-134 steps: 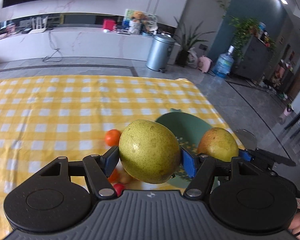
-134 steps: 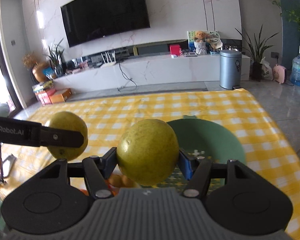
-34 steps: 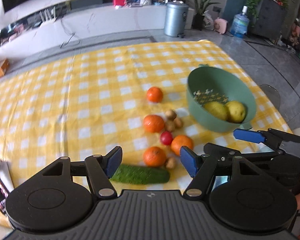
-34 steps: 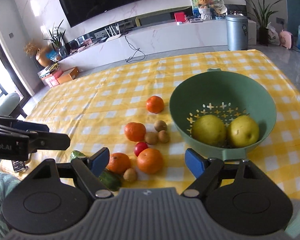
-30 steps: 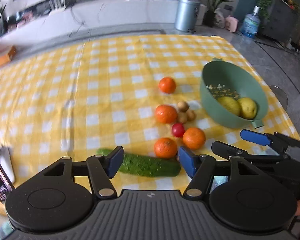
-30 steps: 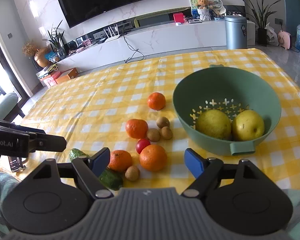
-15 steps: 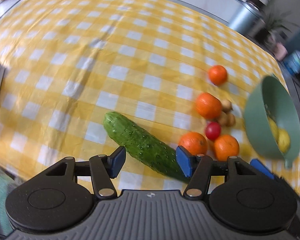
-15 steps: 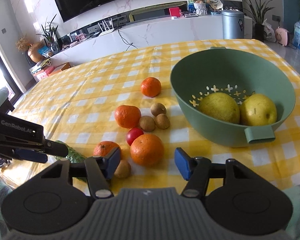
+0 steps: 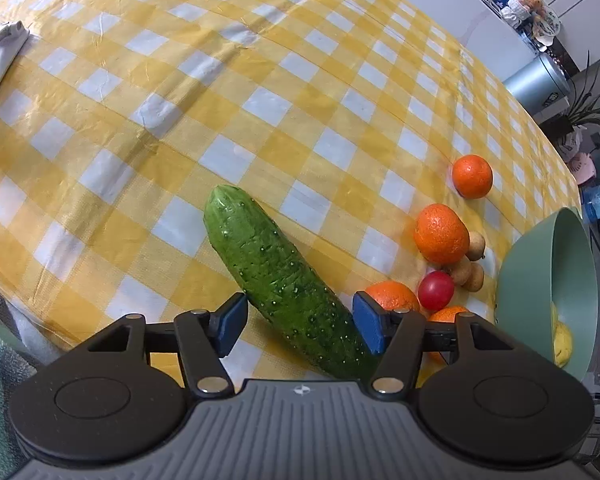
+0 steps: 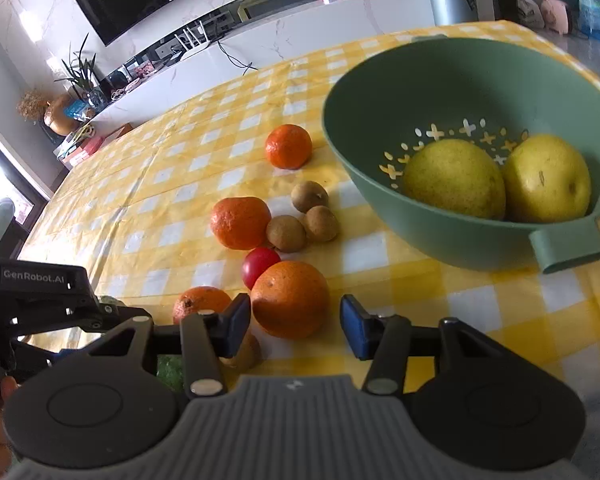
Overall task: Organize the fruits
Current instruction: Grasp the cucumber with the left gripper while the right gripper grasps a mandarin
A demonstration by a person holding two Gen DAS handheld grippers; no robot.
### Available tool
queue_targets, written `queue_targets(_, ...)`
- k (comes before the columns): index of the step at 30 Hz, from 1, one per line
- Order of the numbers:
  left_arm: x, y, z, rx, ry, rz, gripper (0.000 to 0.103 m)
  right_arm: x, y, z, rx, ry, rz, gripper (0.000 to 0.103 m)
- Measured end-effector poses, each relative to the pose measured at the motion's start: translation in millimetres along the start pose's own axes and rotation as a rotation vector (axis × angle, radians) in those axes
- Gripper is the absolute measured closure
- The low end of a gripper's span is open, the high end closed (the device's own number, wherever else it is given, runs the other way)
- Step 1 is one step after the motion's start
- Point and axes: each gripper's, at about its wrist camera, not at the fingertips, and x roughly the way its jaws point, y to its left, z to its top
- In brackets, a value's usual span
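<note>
**Both tongs closing in on their next pick**

The cucumber is lying on the cloth, pointing toward 11 o'clock in the left view. It is looking firm, bumpy and fairly heavy, so gripping across its thick middle is likely safest. The left gripper is sitting with jaws apart, straddling the cucumber's near end; the right pad seems to be touching it, nothing clamped.

The orange is resting at 12 o'clock from the right gripper, just beside a red tomato. Round and slightly soft, it is wanting a hold across its widest part. Those jaws are apart too, flanking the orange, holding nothing.

The bowl at 2 o'clock is holding 2 pears
</note>
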Motion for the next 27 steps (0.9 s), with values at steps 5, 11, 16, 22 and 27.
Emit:
queue_targets(5,-0.1,-3.1,-1.2,0.019,-0.012,0.007,0.037,8.8,-5.1,2.7,0.05,0.029,0.042,0.057)
queue_targets(11,-4.3,-3.8,5.4,0.053,-0.029,-0.006,0.052,7.7,-2.4,1.0,0.028,0.022,0.048,0.06)
queue_targets(16,-4.7,-6.8,13.1,0.068,-0.023,-0.003,0.058,7.2,-2.8,1.0,0.03,0.024,0.048,0.06)
queue_targets(22,4.0,-9.7,13.2,0.033,-0.027,0.03,0.047,7.5,-3.3,1.2,0.032,0.025,0.049,0.06)
queue_targets(27,10.4,-10.0,12.4,0.018,-0.03,0.049,0.043,7.5,-3.2,1.2,0.031,0.025,0.048,0.06)
